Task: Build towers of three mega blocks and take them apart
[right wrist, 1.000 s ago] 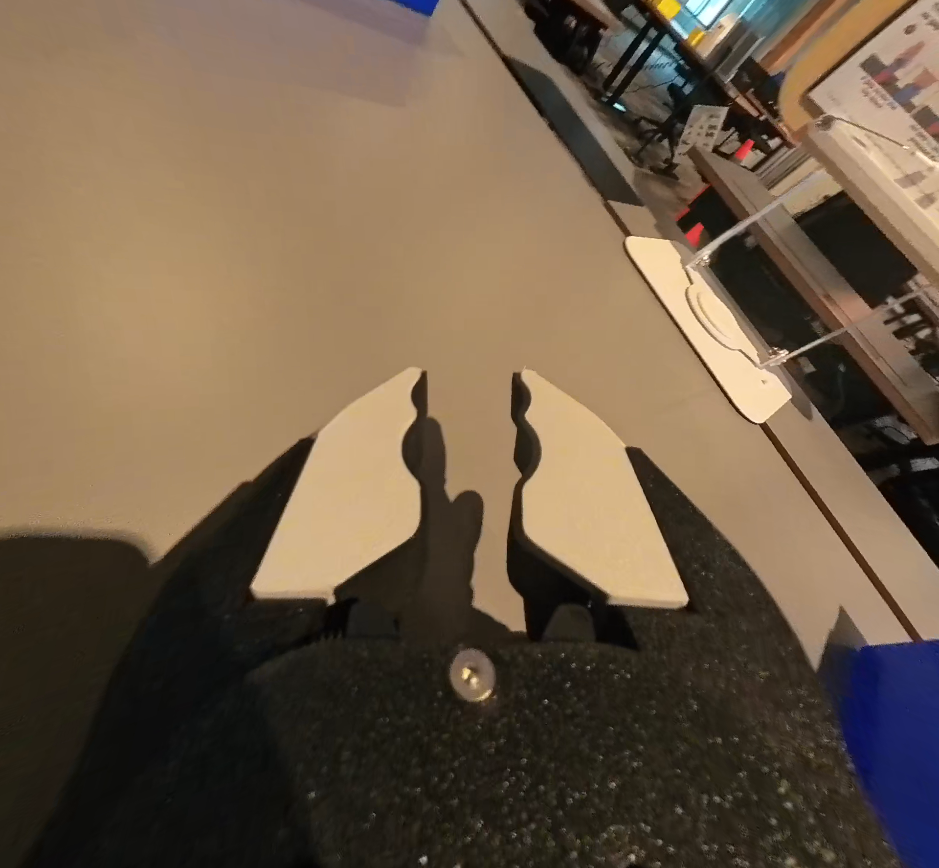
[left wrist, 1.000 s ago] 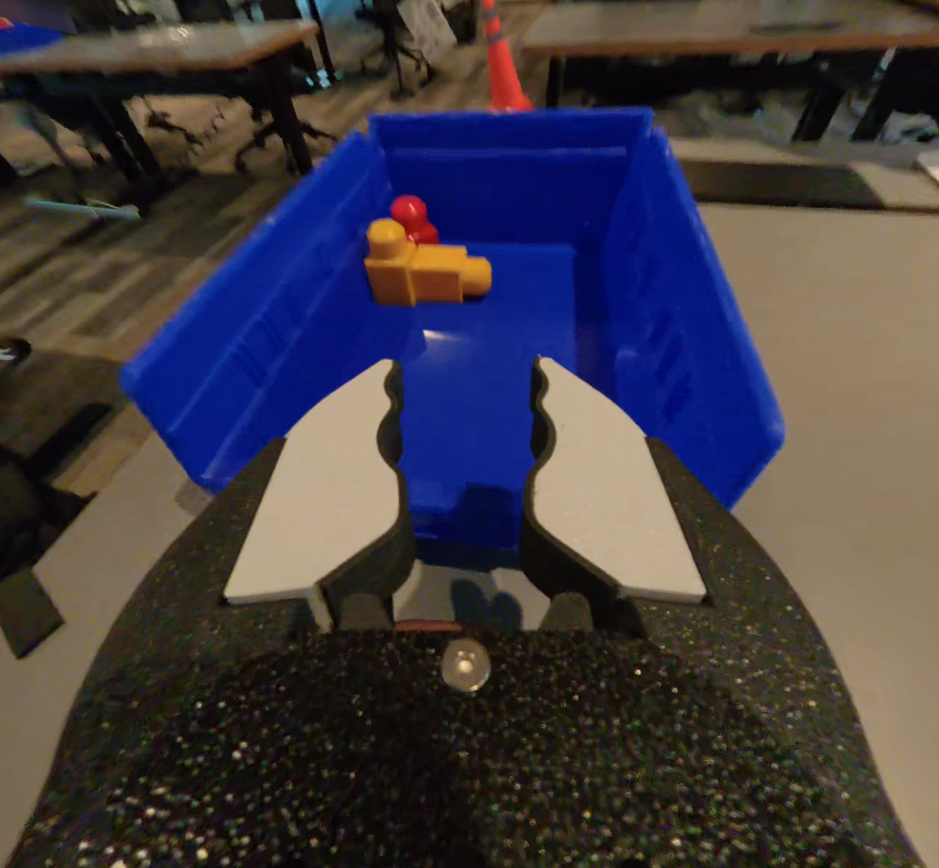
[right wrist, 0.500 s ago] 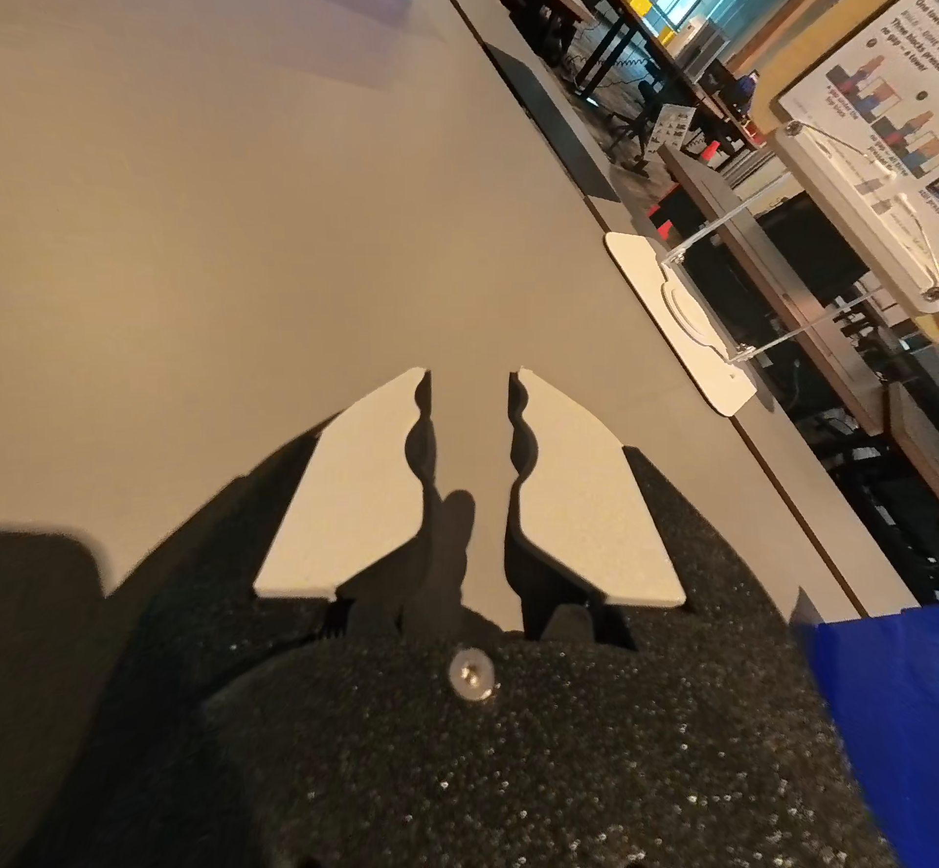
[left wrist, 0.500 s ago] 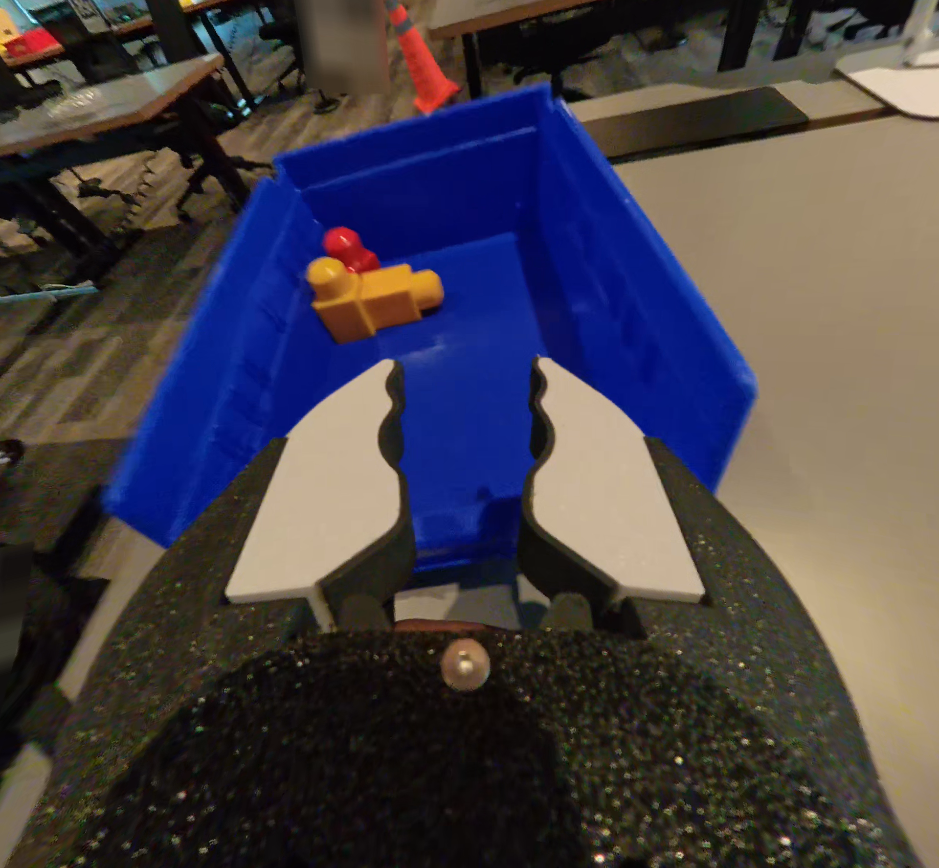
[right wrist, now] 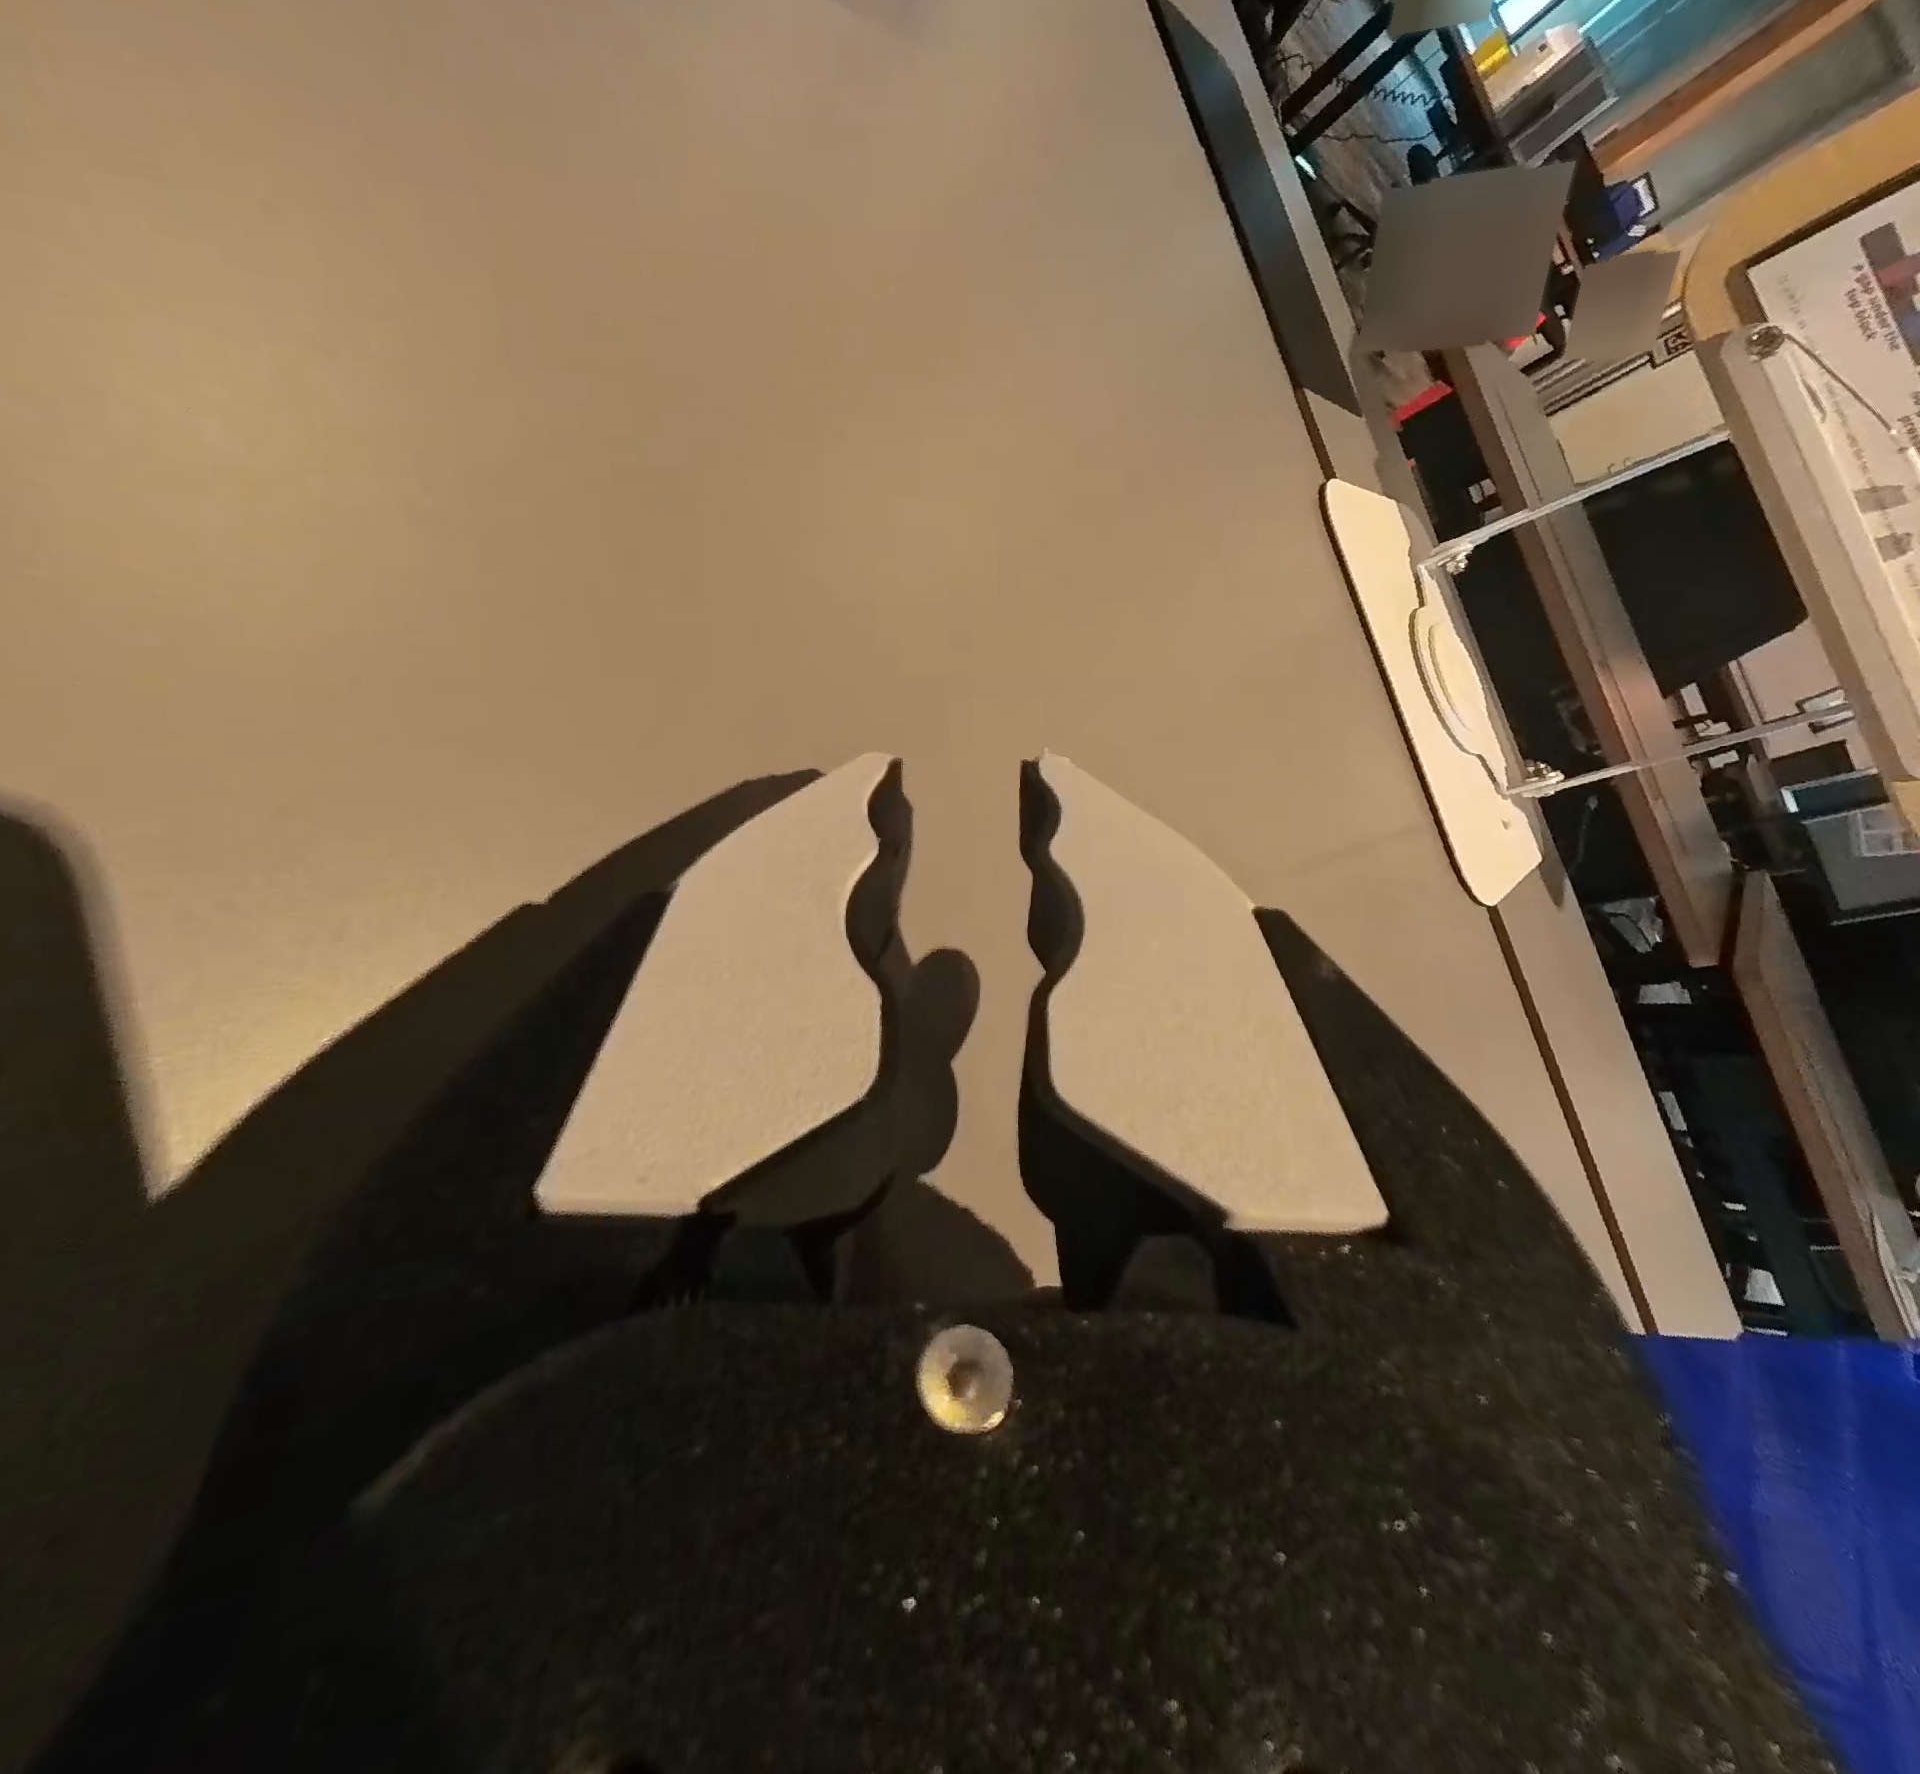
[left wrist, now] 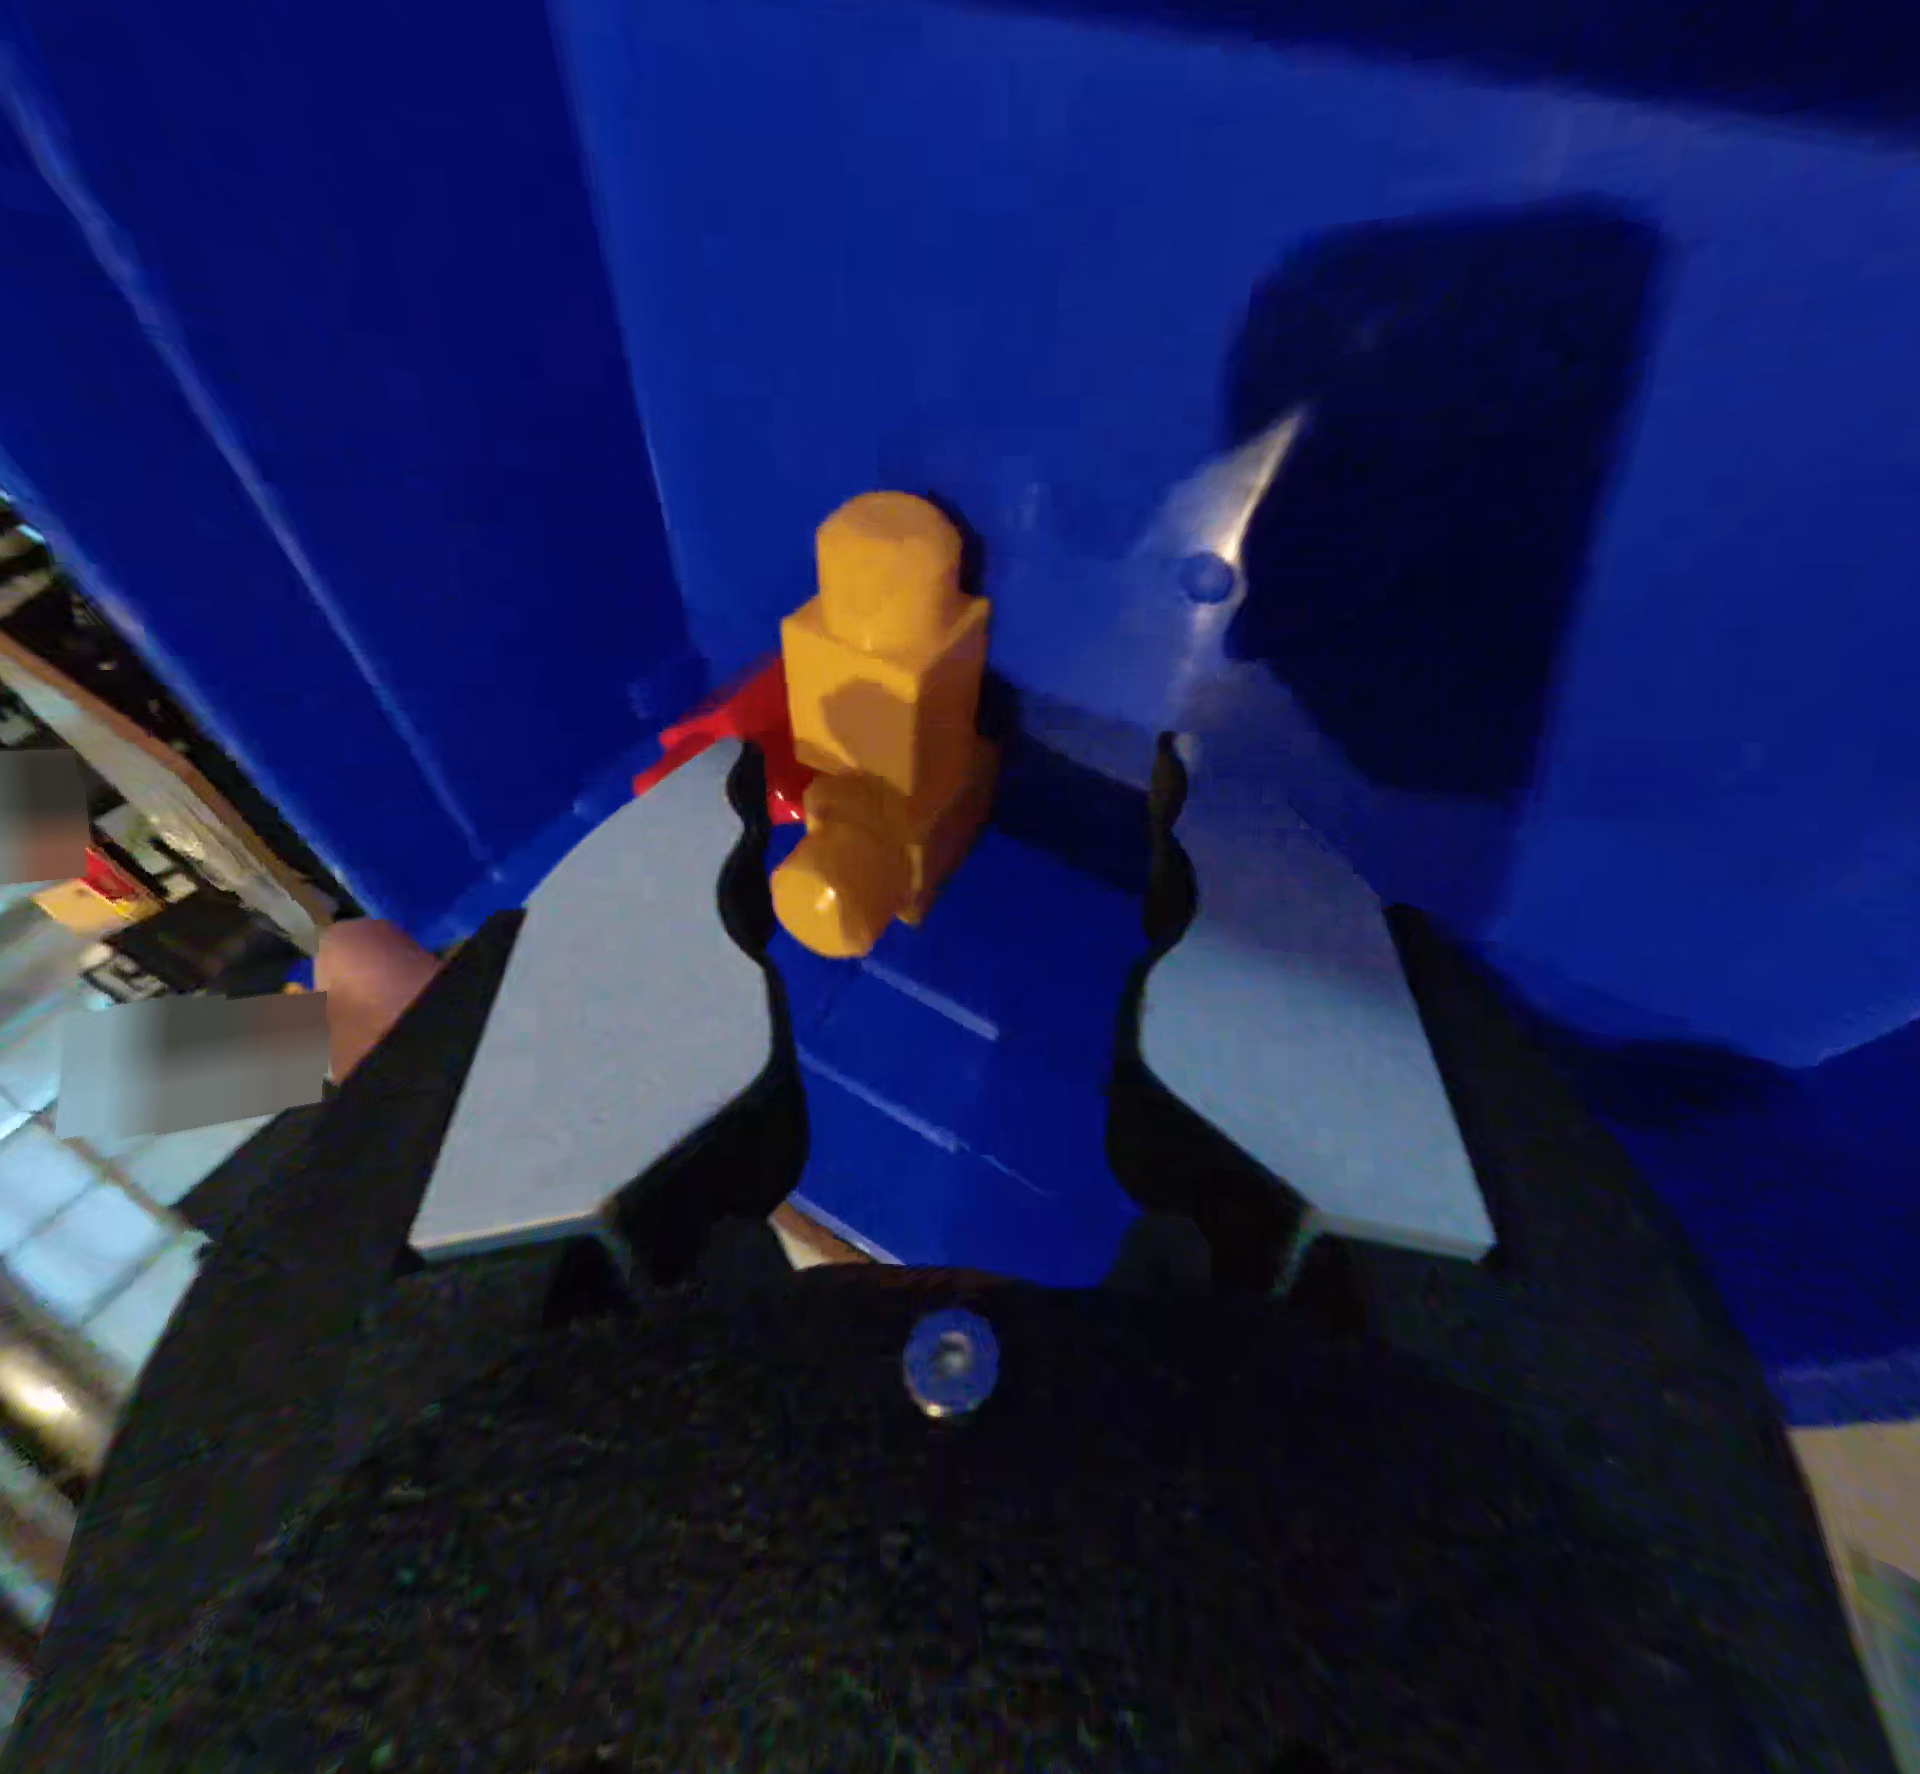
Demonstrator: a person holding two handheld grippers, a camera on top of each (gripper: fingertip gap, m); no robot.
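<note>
Where half a second ago the left claw [left wrist: 951, 794] hung above the near rim of the blue bin [left wrist: 1039, 270] with its jaws moderately apart, it has now plunged inside and spread them wider, so the bin's floor and walls fill its view. Between the tips, nearer the left one, lie the two orange mega blocks [left wrist: 883, 727]: one has its stud pointing toward the camera, the other lies just beyond with its stud pointing away. Neither finger looks to be touching them yet, and the claw holds nothing. Just to their left, partly hidden behind the left finger, a red block [left wrist: 727, 732] sits in the bin's corner. I judge this to be the reach for a first block, with no tower begun; the blocks sit off-centre in the gap, so a small shift left would probably help before closing.

The right claw [right wrist: 961, 768] has barely changed: it hovers over the bare beige counter [right wrist: 520, 374], jaws narrowly parted and empty. At its far right edge stands a white stand base [right wrist: 1423, 685] carrying a clear sign holder [right wrist: 1610, 581].
</note>
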